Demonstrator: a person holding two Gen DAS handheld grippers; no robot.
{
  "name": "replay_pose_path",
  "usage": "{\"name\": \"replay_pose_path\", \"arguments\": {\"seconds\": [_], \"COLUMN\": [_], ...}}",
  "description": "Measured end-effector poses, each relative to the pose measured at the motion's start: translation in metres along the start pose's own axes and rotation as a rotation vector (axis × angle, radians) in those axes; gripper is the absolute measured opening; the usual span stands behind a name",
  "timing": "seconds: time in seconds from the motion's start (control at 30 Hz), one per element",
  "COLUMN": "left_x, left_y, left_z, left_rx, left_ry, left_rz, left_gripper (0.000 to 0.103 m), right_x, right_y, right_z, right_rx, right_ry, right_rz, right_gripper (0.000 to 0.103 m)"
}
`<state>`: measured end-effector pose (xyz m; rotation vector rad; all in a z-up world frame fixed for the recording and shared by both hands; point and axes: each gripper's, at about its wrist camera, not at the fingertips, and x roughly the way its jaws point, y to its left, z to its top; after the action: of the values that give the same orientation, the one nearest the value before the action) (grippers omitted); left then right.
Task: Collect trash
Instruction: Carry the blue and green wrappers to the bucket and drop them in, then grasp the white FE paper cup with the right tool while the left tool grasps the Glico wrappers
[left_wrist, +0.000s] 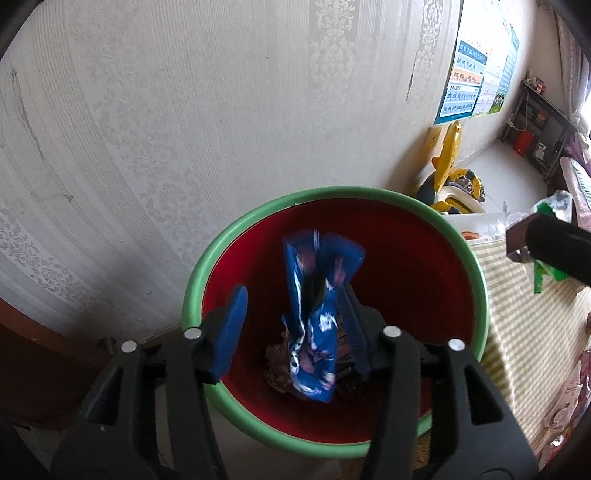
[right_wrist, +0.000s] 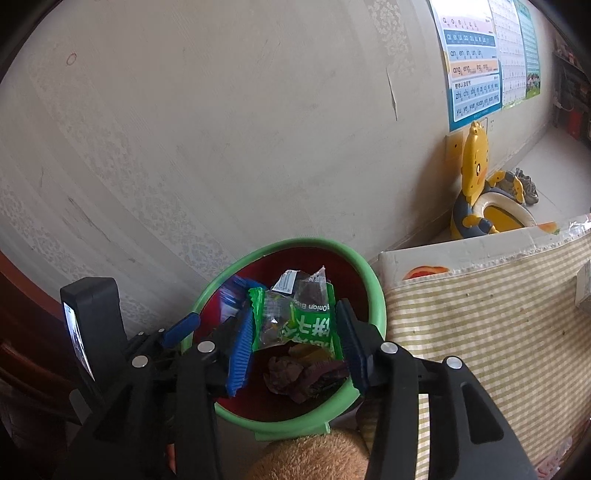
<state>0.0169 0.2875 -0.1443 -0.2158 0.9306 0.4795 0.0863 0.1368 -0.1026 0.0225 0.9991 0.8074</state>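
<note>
Left wrist view shows the left gripper (left_wrist: 291, 332) with jaws spread above the bin (left_wrist: 476, 266), the blue wrapper (left_wrist: 317, 317) between them, blurred and touching the right pad or just free of it; which is unclear. Right wrist view has the right gripper (right_wrist: 295, 332) over the same bin (right_wrist: 380, 291), its jaws pinching the green wrapper (right_wrist: 295, 321). Likely risks: the blue wrapper could snag on the pad and fail to drop, and the light green wrapper could catch the rim and land on the striped cloth (right_wrist: 480, 314). Dark scraps (right_wrist: 303, 373) at the bottom are hard to identify, and the bin's near edge is cut off by the grippers.
</note>
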Motion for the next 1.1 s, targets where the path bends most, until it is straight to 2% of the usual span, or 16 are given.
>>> {"name": "replay_pose_path", "arguments": {"seconds": [0.17,0.2,0.23,0.27,0.53,0.7,0.83,0.97,1.1], "left_x": [-0.003,-0.003,-0.004,-0.005,-0.01,-0.026,-0.039,-0.056,-0.069], "left_y": [-0.001,-0.002,-0.002,-0.002,-0.003,-0.013,-0.035,-0.067,-0.098], "left_z": [0.0,0.0,0.0,-0.001,0.0,-0.001,-0.007,-0.016,-0.025], "left_rx": [0.004,0.005,0.002,-0.002,0.01,0.032,0.079,0.149,0.205], "left_ry": [-0.007,-0.009,-0.012,-0.015,-0.015,-0.039,-0.047,-0.056,-0.053], "left_rz": [0.003,0.009,0.013,0.012,0.018,-0.014,-0.077,-0.154,-0.225], "left_gripper": [0.063,0.069,0.071,0.072,0.072,0.072,0.072,0.072,0.072], "right_x": [-0.004,-0.004,-0.003,-0.001,-0.012,-0.059,-0.103,-0.141,-0.152], "right_y": [-0.001,-0.001,0.0,0.002,0.0,-0.023,-0.059,-0.094,-0.109], "right_z": [0.001,0.001,0.003,0.005,0.009,0.009,-0.003,-0.039,-0.094], "right_rx": [0.006,0.005,0.002,-0.005,-0.012,-0.045,0.007,0.067,0.071], "right_ry": [-0.009,-0.01,-0.005,0.008,-0.025,-0.076,-0.097,-0.055,0.059], "right_rz": [0.019,0.025,0.038,0.057,0.041,-0.043,-0.121,-0.226,-0.288], "right_gripper": [0.05,0.056,0.066,0.068,0.07,0.07,0.07,0.07,0.07]}}
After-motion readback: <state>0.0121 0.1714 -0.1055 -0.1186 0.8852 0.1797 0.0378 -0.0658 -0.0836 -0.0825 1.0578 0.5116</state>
